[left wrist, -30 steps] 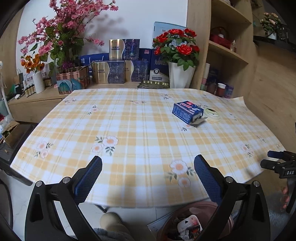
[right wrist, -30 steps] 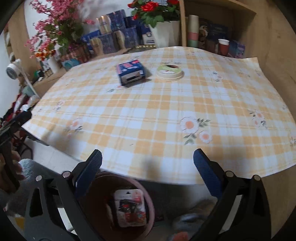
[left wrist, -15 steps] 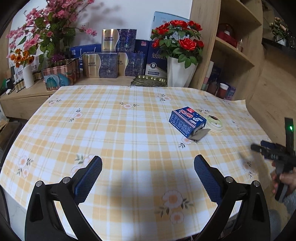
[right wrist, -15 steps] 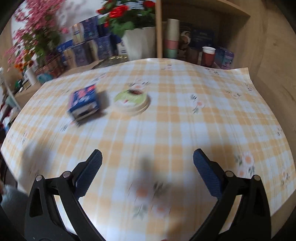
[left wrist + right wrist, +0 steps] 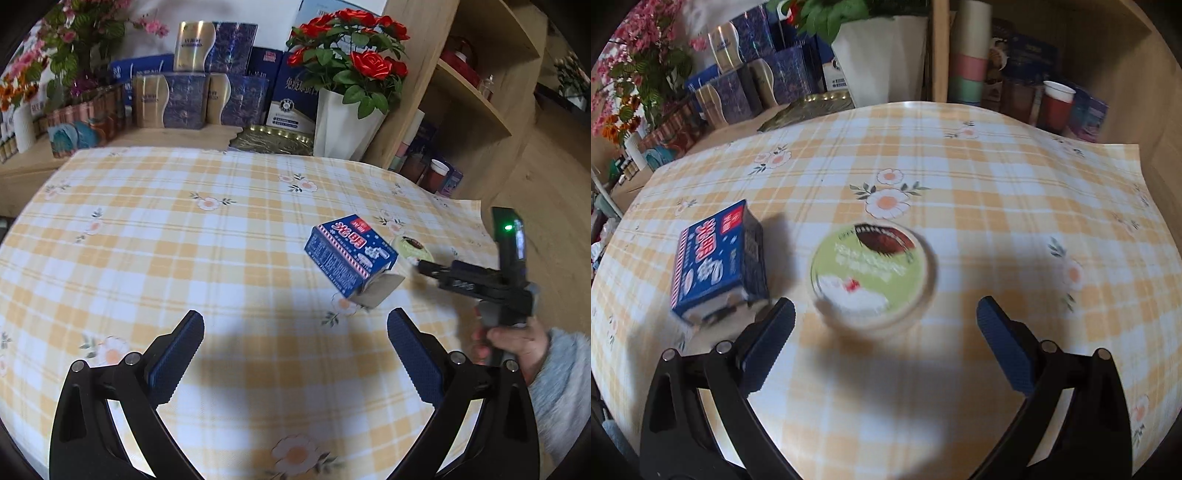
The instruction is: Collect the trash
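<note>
My right claw [image 5: 885, 332] spread wide before the round green-lidded tub [image 5: 871, 275], blue carton [image 5: 718, 264] just left, left claw [image 5: 295, 345] spread, empty above the checked surface [image 5: 166, 240]

I am in a lived-in home room. My desk [image 5: 155, 236] wears a yellow checked cloth printed with daisies. Behind it a low wooden sideboard [image 5: 155, 134] carries stacked gift boxes [image 5: 195, 99], red roses in a white vase [image 5: 343, 122] and pink blossom sprays [image 5: 74, 33]. Beside me, wooden shelves [image 5: 476, 96] hold paper cups [image 5: 1057, 107] and jars.
</note>
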A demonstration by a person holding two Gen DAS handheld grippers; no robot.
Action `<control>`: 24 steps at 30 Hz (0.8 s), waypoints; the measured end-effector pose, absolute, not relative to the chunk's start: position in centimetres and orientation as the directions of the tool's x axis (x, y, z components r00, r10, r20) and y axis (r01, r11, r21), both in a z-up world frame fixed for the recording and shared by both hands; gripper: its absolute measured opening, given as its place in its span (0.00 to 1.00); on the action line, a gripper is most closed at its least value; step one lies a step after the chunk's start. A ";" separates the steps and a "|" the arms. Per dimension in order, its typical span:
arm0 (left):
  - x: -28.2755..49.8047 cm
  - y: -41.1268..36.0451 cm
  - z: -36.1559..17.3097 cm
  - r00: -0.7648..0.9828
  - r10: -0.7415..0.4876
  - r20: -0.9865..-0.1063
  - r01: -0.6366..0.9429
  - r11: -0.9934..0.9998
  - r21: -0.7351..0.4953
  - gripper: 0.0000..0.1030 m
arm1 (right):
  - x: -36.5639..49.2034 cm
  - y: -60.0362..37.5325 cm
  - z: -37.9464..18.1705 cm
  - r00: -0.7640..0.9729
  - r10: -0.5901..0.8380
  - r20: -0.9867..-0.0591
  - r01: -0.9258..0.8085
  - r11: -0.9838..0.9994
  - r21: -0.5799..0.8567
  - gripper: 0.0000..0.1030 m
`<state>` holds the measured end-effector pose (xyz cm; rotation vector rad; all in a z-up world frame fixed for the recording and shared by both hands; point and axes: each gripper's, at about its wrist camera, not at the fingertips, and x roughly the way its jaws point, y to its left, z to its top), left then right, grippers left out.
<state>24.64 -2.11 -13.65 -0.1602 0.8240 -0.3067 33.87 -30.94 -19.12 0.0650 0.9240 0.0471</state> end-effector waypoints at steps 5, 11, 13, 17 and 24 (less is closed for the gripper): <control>27.6 -2.7 -14.9 0.559 -0.399 -0.726 0.142 0.910 -0.390 0.94 | 35.9 -30.7 -20.3 0.571 0.070 -0.818 0.016 0.995 0.096 0.94; 30.7 -4.0 -15.8 0.514 -0.428 -0.743 0.040 0.878 -0.478 0.94 | 35.6 -30.6 -20.6 0.583 0.085 -0.808 -0.016 0.996 0.093 0.80; 31.7 -5.1 -15.9 0.502 -0.414 -0.759 0.025 0.885 -0.465 0.94 | 34.9 -30.8 -20.2 0.614 0.099 -0.783 -0.015 0.993 0.114 0.80; 33.8 -7.1 -16.3 0.484 -0.391 -0.783 -0.015 0.891 -0.454 0.94 | 33.0 -31.9 -18.9 0.712 0.067 -0.699 0.045 0.989 0.141 0.80; 36.6 -11.3 -16.7 0.507 -0.288 -0.812 0.000 0.943 -0.334 0.94 | 30.5 -35.4 -17.7 0.809 -0.031 -0.587 0.208 0.949 0.238 0.80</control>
